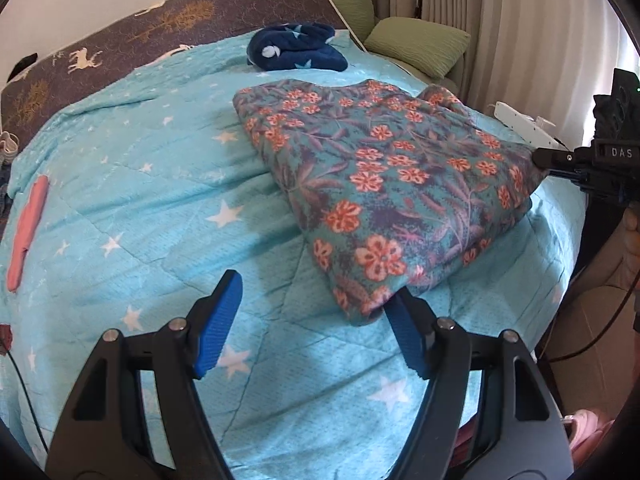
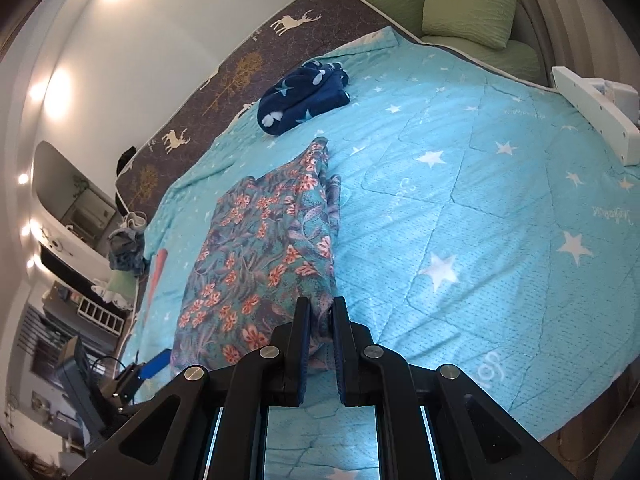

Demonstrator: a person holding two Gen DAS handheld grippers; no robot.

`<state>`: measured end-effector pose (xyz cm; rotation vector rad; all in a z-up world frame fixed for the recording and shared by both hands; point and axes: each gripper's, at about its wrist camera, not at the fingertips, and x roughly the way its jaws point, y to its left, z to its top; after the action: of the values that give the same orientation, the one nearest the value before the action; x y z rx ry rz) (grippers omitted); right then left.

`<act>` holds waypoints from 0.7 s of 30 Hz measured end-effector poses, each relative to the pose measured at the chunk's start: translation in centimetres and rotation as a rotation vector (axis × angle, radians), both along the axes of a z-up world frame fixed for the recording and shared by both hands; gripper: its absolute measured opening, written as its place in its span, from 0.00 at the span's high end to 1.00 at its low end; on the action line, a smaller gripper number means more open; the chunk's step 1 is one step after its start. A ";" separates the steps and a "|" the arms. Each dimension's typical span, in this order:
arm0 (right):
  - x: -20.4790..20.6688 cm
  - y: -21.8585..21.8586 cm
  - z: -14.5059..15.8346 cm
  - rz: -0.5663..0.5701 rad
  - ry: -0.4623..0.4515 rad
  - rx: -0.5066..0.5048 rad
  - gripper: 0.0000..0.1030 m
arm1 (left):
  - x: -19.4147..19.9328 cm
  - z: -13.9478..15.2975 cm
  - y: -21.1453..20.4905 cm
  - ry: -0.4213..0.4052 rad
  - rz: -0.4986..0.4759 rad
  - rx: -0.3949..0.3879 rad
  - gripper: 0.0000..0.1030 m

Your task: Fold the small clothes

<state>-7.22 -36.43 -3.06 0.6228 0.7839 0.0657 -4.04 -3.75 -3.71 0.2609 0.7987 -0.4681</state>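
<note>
A folded floral garment [image 1: 384, 184] in teal with orange flowers lies on the star-print quilt [image 1: 132, 208]. In the right wrist view the floral garment [image 2: 256, 256] runs away from the camera. My right gripper [image 2: 320, 316] is shut on its near corner, fabric pinched between the pads. The left wrist view shows that right gripper [image 1: 540, 157] at the garment's right corner. My left gripper [image 1: 316, 304] stands open at the garment's near corner. Its right pad [image 1: 404, 332] sits against the fabric edge and its left pad [image 1: 218, 324] is over bare quilt.
A crumpled navy star-print garment [image 1: 296, 46] lies near the far edge of the quilt. A pink garment [image 1: 28, 228] lies at the left edge. Green cushions [image 1: 416, 46] and a white bar [image 1: 520, 120] stand beyond the right side. A deer-print mattress [image 1: 100, 48] borders the back.
</note>
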 end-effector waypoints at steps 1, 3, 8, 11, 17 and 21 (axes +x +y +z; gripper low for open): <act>0.0 0.0 0.0 -0.001 0.003 -0.003 0.91 | 0.0 0.0 0.3 0.002 0.014 0.002 0.29; 0.0 0.1 -0.4 -0.005 0.028 -0.011 0.91 | 0.2 -0.2 1.3 0.023 0.055 -0.009 0.29; -0.2 0.0 -2.6 -0.002 0.135 0.006 0.91 | 0.8 -1.0 3.3 0.134 0.089 -0.096 0.29; -0.5 -0.3 -2.7 0.009 0.156 0.011 0.91 | 0.3 -0.6 3.3 0.118 0.079 -0.066 0.29; -0.3 -1.1 0.7 -0.011 0.071 -0.069 0.85 | -0.6 2.5 3.6 0.133 -0.036 -0.151 0.30; 1.7 -1.1 3.2 0.003 -0.012 -0.099 0.84 | -0.3 6.3 2.9 0.060 -0.115 -0.299 0.30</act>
<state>-5.54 -37.53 0.12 0.5270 0.7714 0.0330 -4.32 -0.88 2.64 0.0150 0.7629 -0.6985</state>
